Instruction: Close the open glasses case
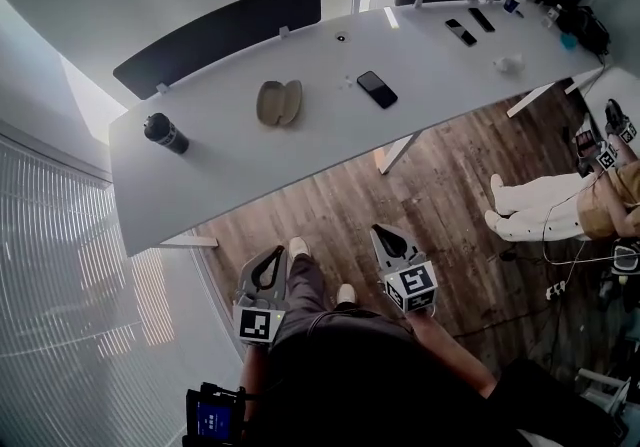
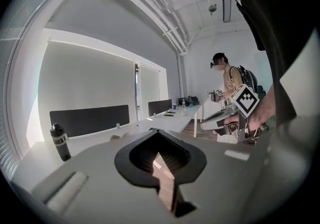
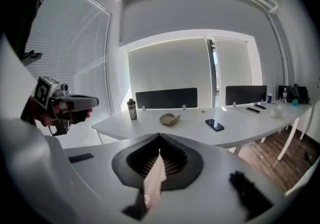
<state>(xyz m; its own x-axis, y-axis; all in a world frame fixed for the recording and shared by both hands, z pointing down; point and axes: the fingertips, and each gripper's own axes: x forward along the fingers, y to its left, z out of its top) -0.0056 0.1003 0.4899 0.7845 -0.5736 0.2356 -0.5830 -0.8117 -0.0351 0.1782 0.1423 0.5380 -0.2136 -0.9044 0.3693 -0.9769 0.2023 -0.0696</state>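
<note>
In the head view, you are holding the left gripper (image 1: 272, 255) and the right gripper (image 1: 386, 233) before your body, well apart from the table (image 1: 300, 160) where the glasses case (image 1: 279, 102) is lying open. In the left gripper view, the jaws are pressing together, empty. The right gripper view is showing the same, with the jaws pointing toward the case, probably for approaching.

I note a smooth matt white table (image 1: 300, 150), wood-plank floor (image 1: 450, 195), a matt tan glasses case (image 1: 279, 102) and a glossy black phone (image 1: 377, 89).
</note>
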